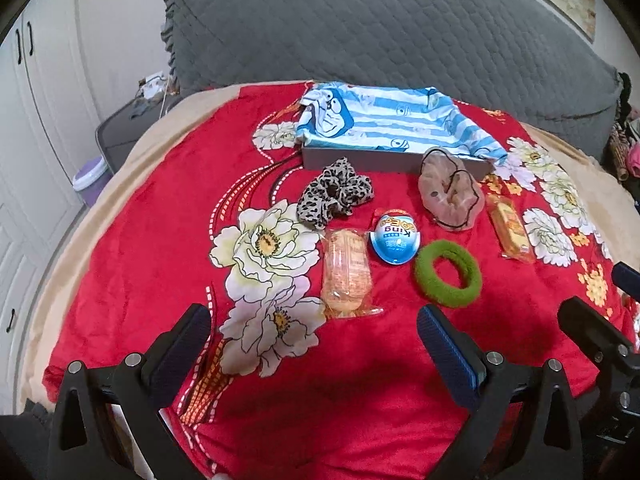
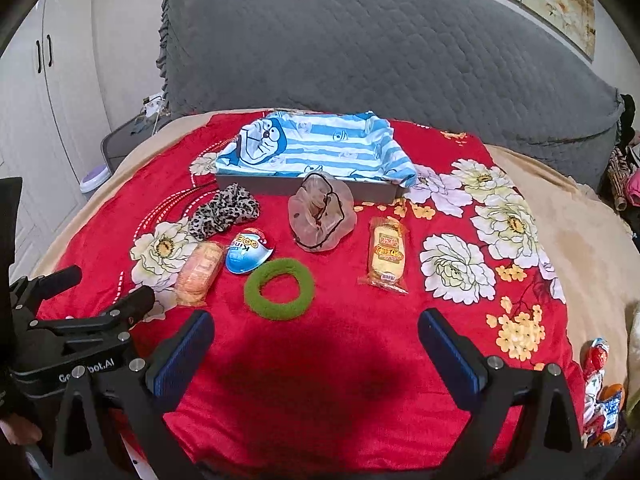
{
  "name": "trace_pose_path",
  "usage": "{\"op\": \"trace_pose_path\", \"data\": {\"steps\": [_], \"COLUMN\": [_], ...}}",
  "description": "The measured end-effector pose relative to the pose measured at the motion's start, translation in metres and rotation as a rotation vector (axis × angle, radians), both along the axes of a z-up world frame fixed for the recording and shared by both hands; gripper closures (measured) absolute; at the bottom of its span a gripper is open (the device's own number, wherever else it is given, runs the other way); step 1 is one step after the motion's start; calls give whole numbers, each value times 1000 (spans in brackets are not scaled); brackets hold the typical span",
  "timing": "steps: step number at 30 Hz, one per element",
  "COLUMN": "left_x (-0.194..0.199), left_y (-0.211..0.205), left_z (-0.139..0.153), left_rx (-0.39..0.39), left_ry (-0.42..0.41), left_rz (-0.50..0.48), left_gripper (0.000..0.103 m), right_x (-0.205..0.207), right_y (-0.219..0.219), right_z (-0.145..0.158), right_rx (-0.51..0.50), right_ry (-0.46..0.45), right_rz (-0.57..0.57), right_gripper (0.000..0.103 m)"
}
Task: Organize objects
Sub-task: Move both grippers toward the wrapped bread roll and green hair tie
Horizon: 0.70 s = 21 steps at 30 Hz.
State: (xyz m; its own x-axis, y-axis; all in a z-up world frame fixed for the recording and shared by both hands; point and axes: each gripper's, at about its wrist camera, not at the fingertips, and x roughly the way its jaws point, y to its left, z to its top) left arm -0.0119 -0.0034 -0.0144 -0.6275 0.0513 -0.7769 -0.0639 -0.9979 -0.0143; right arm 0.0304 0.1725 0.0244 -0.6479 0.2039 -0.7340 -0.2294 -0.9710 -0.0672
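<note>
On the red floral blanket (image 1: 140,216) (image 2: 340,360) lie a green fuzzy hair ring (image 1: 448,273) (image 2: 279,289), a leopard scrunchie (image 1: 334,196) (image 2: 224,210), a sheer tan scrunchie (image 1: 448,194) (image 2: 322,212), a blue egg-shaped toy (image 1: 395,240) (image 2: 248,251) and two wrapped snack cakes (image 1: 347,274) (image 1: 511,229) (image 2: 199,267) (image 2: 386,254). Behind them stands a grey box (image 1: 360,160) (image 2: 256,184) lined with blue striped cloth (image 1: 384,118) (image 2: 320,146). My left gripper (image 1: 314,332) and right gripper (image 2: 316,334) are both open, hovering empty near the blanket's front.
A grey quilted headboard (image 1: 380,28) (image 2: 380,40) rises behind the bed. White wardrobe doors (image 1: 36,120) and a lilac bin (image 1: 92,180) stand at left. Colourful packets (image 2: 600,392) lie at the blanket's right edge. A hand (image 2: 18,432) shows at lower left.
</note>
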Motion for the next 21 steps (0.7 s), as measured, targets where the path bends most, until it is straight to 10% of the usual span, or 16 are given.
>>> {"op": "trace_pose_path", "data": {"steps": [21], "left_x": [-61], "left_y": [15], "left_z": [-48], "left_rx": [-7], "left_ry": [-95], "left_rz": [-130], "left_gripper": [1], "right_x": [-64], "right_y": [12], "right_z": [-53], "right_rx": [-7], "right_ry": [-135], "right_rz": [12], "right_gripper": [0]}}
